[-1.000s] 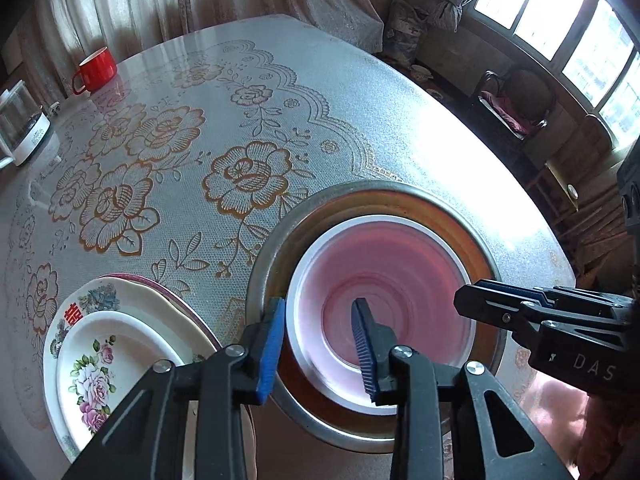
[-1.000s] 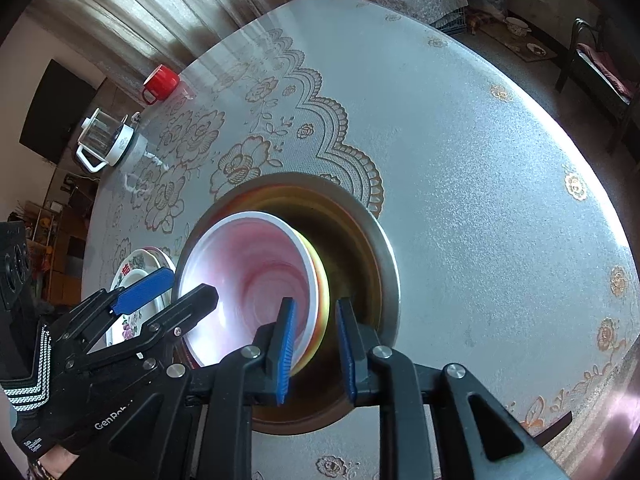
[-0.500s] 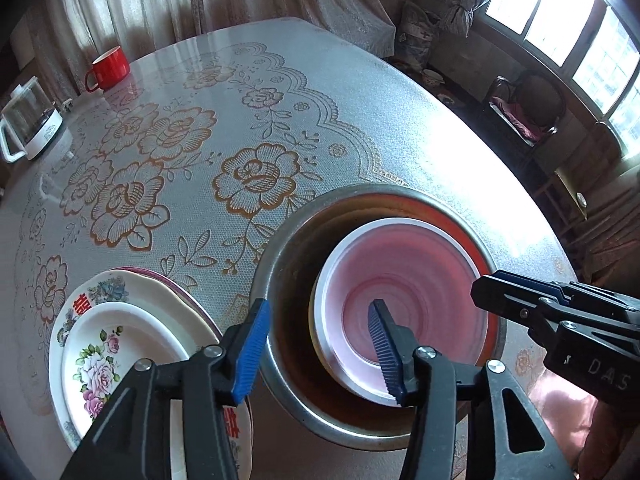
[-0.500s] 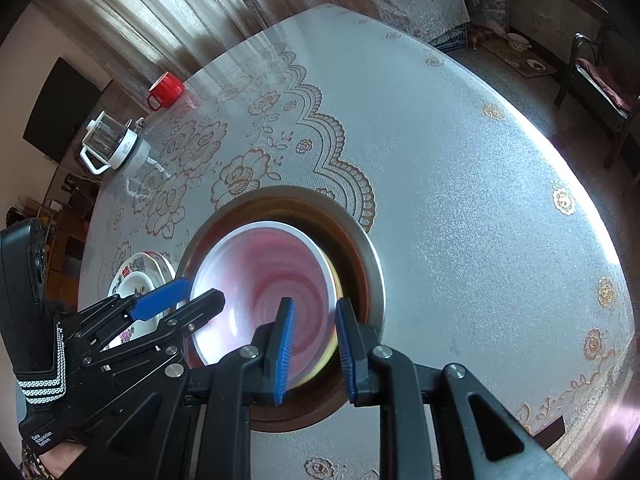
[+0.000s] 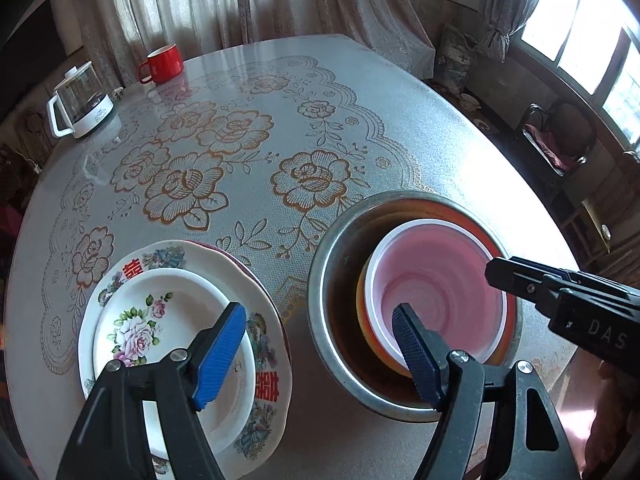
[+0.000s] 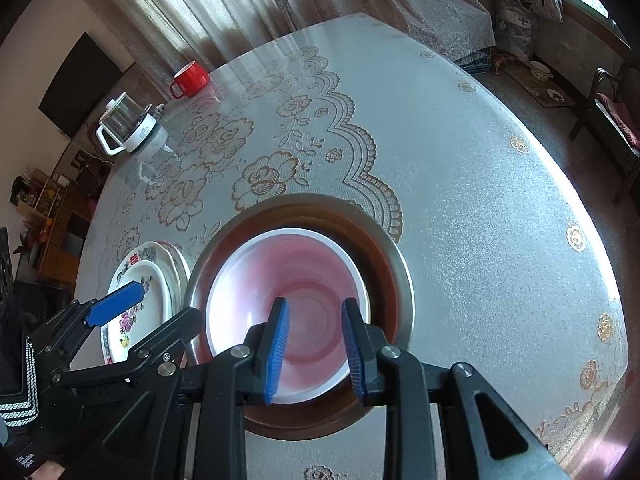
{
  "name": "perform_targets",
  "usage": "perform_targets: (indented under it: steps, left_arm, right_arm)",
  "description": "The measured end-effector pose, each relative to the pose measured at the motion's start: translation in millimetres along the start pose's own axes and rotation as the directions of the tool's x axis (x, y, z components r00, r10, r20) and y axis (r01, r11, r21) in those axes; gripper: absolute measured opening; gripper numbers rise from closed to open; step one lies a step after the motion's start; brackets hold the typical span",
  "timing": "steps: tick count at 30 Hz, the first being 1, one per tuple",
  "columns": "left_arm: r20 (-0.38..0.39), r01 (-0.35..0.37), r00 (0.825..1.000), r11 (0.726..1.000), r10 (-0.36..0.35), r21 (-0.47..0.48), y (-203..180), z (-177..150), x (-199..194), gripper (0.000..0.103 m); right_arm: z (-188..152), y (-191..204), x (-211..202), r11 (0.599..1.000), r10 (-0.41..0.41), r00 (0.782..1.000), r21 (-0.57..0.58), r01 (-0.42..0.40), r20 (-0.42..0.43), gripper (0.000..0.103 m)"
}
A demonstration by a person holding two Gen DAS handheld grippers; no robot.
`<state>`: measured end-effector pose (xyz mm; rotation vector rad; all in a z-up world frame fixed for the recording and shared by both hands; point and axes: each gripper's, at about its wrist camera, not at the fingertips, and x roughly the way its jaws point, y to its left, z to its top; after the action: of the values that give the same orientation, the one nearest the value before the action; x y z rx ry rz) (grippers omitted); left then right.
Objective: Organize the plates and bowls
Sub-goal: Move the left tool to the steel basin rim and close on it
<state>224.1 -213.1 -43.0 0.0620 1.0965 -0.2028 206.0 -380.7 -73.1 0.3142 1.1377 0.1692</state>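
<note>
A pink bowl with a white rim (image 5: 440,276) (image 6: 288,280) rests inside an orange bowl (image 5: 362,312), both nested in a steel bowl (image 5: 320,280) (image 6: 400,280). To its left is a stack of floral plates (image 5: 160,320) (image 6: 136,300). My left gripper (image 5: 316,354) (image 6: 156,312) hovers over the gap between plates and steel bowl. Its jaws are opening wide and grip nothing. My right gripper (image 6: 315,344) (image 5: 560,300) hangs over the pink bowl's near side. Its jaws are opening too, and the pads (image 6: 276,344) stand clear of the bowl.
The round table (image 5: 400,112) wears a lace-patterned cloth. A red mug (image 5: 162,63) (image 6: 190,78) and a glass kettle (image 5: 80,100) (image 6: 128,124) stand at the far left. A chair (image 5: 560,136) is beyond the right edge, and the table's near edge is close under the grippers.
The right jaws, which pinched the pink bowl's rim, have parted and the bowl has settled level in the nest. The left gripper spread wide and drew back toward the plates.
</note>
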Motion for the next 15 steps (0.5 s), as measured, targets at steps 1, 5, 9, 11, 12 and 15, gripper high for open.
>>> perform_targets:
  steps: [1,5,9,11,12,15]
  left_arm:
    - [-0.002,0.005,1.0,1.0,-0.005,-0.016,3.6,0.0,1.3,0.076]
    - [-0.002,0.033,0.999,0.998,-0.033,-0.051,12.8,3.7,7.1,0.076]
    - [0.002,0.063,0.998,0.996,-0.063,-0.056,17.5,14.8,12.8,0.076]
    - [0.006,0.06,0.998,0.996,-0.06,-0.06,20.0,20.1,14.3,0.076]
    - [0.007,0.057,0.998,0.997,-0.057,-0.059,21.0,22.6,15.3,0.076]
    - [0.006,0.043,0.999,0.998,-0.043,-0.046,23.1,28.4,19.7,0.076]
  right_arm:
    - [0.4,-2.6,-2.9,1.0,-0.006,1.0,0.005,0.006,0.011,0.026]
    - [3.4,-13.4,-7.1,0.999,-0.038,0.999,0.018,0.037,0.028,0.03]
    - [3.3,-29.0,-6.0,0.997,-0.056,0.998,0.047,0.055,0.019,0.031]
    - [2.3,-34.9,-6.0,0.996,-0.063,0.998,0.058,0.062,0.016,0.031]
    - [2.0,-37.4,-6.1,0.996,-0.066,0.998,0.061,0.065,0.014,0.031]
    - [1.7,-43.7,-6.8,0.995,-0.073,0.997,0.071,0.072,0.015,0.031]
